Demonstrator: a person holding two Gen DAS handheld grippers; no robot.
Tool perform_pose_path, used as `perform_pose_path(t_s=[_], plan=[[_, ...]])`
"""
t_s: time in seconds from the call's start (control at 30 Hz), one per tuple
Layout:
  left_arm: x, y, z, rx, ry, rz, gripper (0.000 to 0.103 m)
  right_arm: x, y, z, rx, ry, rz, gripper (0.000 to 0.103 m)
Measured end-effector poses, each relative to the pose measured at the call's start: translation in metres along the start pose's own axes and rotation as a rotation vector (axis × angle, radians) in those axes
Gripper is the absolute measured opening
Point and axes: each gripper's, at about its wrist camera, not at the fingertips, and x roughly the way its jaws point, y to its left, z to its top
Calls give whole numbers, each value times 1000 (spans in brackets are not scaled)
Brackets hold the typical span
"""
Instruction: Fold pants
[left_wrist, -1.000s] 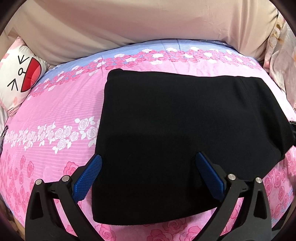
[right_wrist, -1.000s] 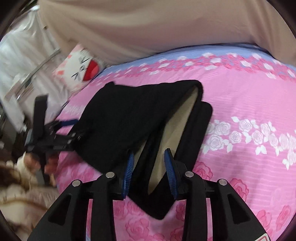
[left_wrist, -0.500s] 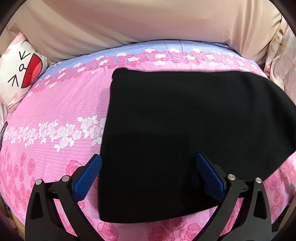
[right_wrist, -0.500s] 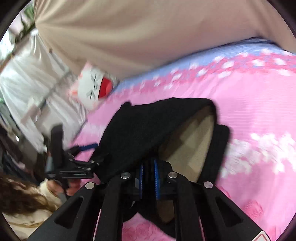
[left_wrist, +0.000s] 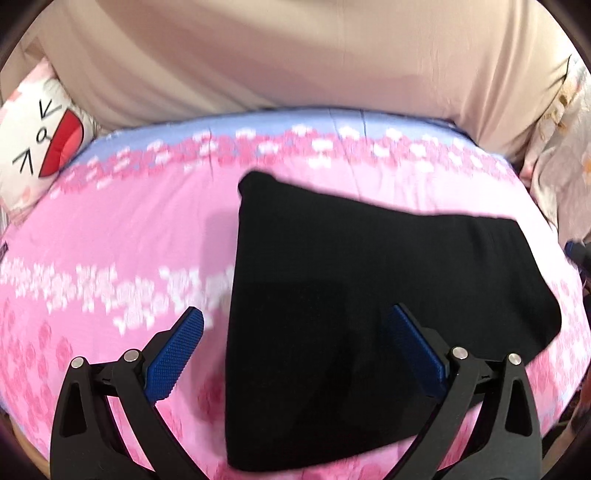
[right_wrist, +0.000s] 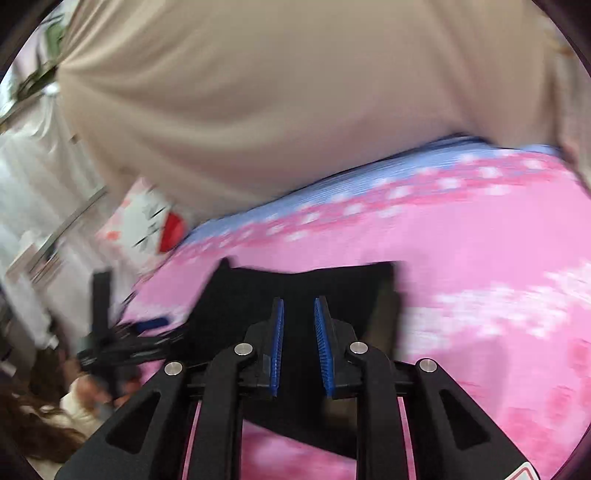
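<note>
The black pants (left_wrist: 369, 277) lie folded into a flat block on the pink flowered bedcover (left_wrist: 110, 240). My left gripper (left_wrist: 295, 312) hovers open and wide above their near left edge, one blue pad over the cover, the other over the cloth. In the right wrist view the pants (right_wrist: 351, 284) lie just beyond my right gripper (right_wrist: 299, 301). Its jaws are opening, a narrow gap shows between the blue pads, and no cloth is pinched in it. The left gripper (right_wrist: 110, 343) appears blurred at the pants' far side.
A white cartoon-face pillow (left_wrist: 40, 147) rests at the bed's left end. Beige fabric (left_wrist: 295, 55) hangs along the far side of the bed. A person's hand and brown hair (right_wrist: 37, 417) are at the lower left of the right wrist view.
My right gripper closed on the pants' raised edge, then parted its jaws and lifted away; the flap now lies down and its beige lining is hidden. My left gripper rose slightly.
</note>
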Motion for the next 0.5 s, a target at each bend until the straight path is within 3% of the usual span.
perform_pose_path(t_s=[0.07,0.13,0.17,0.2,0.23,0.27,0.3,0.33,0.4,0.5], plan=[[6,-7,12,20,-35,34,98,42,10,7,-13,69,5,19],[19,-13,29,36,-52,120,98,75,4,17,9,115,-20,19],[26,-12,37,29,-60,146,98,84,-2,20,16,130,-59,18],[37,-8,46,7,-70,195,98,93,-14,22,15,143,-158,15],[50,-4,52,5,-69,246,98,96,-29,26,25,150,-245,2],[64,-2,55,13,-43,292,98,98,-53,23,83,154,-281,0],[85,4,56,1,17,301,98,99,-71,18,166,139,-195,0],[95,11,56,-31,52,261,98,95,-85,14,262,119,-117,0],[93,22,56,-101,50,217,98,96,-73,15,217,120,-165,0],[78,16,58,-44,14,236,98,87,-56,21,204,74,-179,5]])
